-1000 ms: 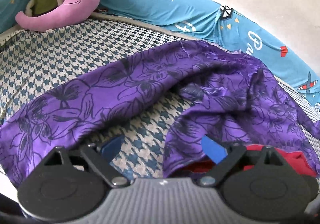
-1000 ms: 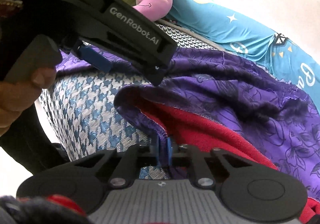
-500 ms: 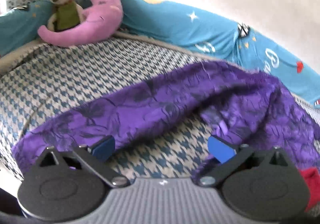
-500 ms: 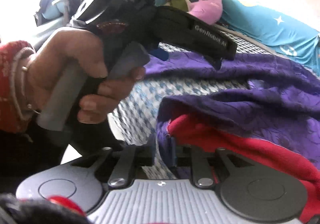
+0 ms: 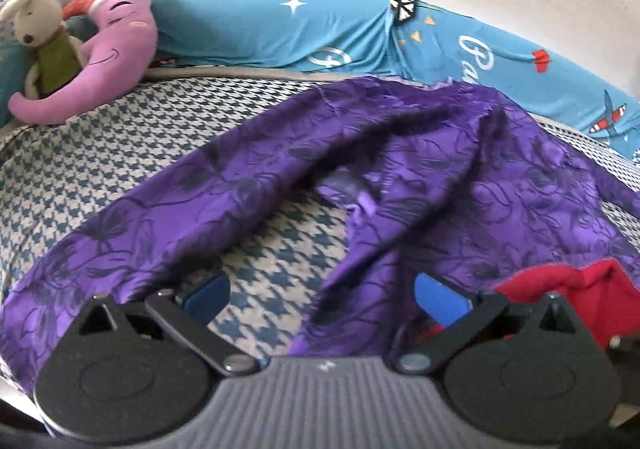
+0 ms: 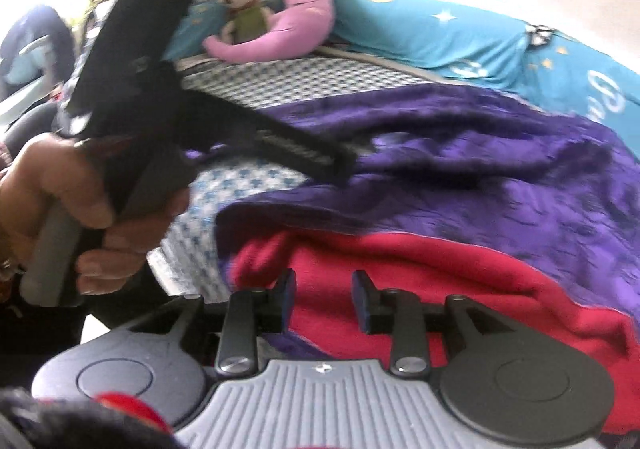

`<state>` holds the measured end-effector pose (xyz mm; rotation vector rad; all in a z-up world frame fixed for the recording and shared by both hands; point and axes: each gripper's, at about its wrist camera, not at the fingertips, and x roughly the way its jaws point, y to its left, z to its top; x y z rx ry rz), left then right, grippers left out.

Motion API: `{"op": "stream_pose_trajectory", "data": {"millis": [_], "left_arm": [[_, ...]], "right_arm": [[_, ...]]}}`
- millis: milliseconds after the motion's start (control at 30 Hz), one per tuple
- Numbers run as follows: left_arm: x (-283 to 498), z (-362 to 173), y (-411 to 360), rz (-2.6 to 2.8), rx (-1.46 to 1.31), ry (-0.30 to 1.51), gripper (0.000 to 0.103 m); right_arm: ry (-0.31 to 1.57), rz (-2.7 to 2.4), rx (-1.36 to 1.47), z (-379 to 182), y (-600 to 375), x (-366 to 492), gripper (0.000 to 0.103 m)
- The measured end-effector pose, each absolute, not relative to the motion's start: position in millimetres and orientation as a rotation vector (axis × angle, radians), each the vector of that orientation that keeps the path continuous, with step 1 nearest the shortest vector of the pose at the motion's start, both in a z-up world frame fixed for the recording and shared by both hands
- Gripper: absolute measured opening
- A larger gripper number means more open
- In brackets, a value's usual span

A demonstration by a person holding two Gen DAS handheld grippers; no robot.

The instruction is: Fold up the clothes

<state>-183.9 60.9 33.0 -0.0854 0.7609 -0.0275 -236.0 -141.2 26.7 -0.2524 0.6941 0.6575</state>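
Observation:
A purple floral garment lies rumpled across the bed, with a red fabric showing under its right hem. My left gripper is open just above the near edge, its blue pads on either side of a purple fold and bare bedcover. In the right wrist view, my right gripper stands open over the red fabric, holding nothing. The purple garment spreads beyond it. A person's hand holds the left tool at the left, blurred.
The bed has a blue-and-white houndstooth cover. A pink moon plush and a rabbit toy sit at the far left corner. A long teal bolster runs along the back wall. The bed's near edge drops off at the left.
My right gripper was shut on the purple hem; its fingers have now parted and the hem is released. The left gripper has risen and tilted, staying open.

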Motion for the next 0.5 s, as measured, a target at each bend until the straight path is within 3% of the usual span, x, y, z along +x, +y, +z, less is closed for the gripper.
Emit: {"op": "stream_pose_trajectory", "data": {"millis": [500], "left_arm": [[-184, 29, 42, -0.083, -0.071, 0.789, 0.103]], "right_arm": [[0.695, 0.477, -0.226, 28, -169, -227, 0.032]]}}
